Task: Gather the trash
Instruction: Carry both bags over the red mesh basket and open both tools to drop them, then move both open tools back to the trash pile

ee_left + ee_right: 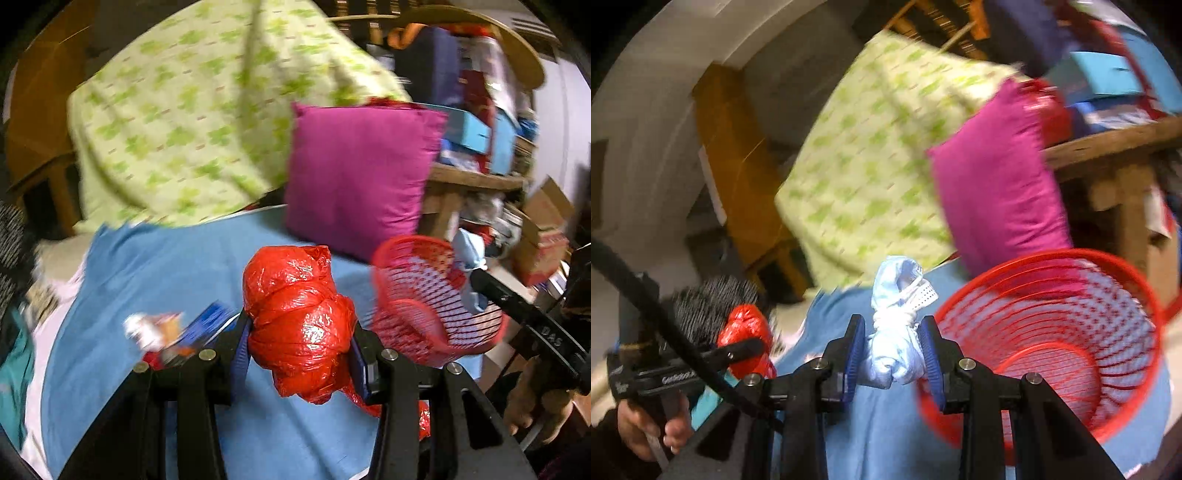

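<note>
The red mesh wastebasket [1071,332] lies tipped on the blue sheet [166,266], at the bed's edge below the magenta cushion [362,173], mouth toward both claws. The right gripper [892,354], clamped on a knotted pale-blue mask bundle [897,332], sits just beside the rim and nearer. The left gripper [299,350] grips a red plastic bag wad [299,314], with the basket to its right.

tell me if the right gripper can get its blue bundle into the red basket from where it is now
Probably yes. The right gripper is shut on the pale blue knotted bundle, and the red mesh basket lies just beside it with its open mouth facing the gripper and nothing between them.
</note>
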Motion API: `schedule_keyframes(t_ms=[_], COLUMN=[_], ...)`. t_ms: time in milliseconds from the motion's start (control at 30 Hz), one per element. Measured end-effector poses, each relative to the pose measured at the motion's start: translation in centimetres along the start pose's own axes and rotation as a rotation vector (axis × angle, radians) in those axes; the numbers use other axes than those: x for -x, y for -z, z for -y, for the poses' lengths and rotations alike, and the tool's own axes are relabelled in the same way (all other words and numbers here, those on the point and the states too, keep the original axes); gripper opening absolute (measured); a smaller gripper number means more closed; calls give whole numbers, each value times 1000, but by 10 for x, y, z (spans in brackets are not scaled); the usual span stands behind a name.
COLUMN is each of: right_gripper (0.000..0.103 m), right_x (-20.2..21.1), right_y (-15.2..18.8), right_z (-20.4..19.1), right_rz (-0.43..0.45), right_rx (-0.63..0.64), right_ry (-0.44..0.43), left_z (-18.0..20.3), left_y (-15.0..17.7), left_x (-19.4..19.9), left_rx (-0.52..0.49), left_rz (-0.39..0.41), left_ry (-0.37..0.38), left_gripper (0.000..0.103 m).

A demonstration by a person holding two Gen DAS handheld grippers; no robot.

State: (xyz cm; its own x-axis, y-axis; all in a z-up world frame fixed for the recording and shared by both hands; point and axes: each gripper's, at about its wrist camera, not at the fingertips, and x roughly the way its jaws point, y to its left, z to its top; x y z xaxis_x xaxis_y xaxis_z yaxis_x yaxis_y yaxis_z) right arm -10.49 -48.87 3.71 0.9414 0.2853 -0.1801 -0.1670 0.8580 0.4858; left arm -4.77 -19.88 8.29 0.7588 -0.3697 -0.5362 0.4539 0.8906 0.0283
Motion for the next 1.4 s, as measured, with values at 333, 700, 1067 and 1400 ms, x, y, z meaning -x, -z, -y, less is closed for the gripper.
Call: schedule_keyframes(t_ms=[333,700,1067,1400], right_gripper=[36,36,36,36], right_x=[21,33,26,-8], right_y=[-17,-17,-15,13], right_z=[51,67,9,-63], right_rz=[57,99,134,20], right_rx=[-188,-239,-41,191], right_ry=[117,149,57,-53], left_z=[96,104,-22,-152], left_y=[-46,-51,-12,58], left_x=[-55,-71,-12,38], left_rx=[-144,-134,19,216], left_rz=[-32,-34,16,-22], left_ry=[148,124,-74,-344], left_gripper=[49,71,71,72])
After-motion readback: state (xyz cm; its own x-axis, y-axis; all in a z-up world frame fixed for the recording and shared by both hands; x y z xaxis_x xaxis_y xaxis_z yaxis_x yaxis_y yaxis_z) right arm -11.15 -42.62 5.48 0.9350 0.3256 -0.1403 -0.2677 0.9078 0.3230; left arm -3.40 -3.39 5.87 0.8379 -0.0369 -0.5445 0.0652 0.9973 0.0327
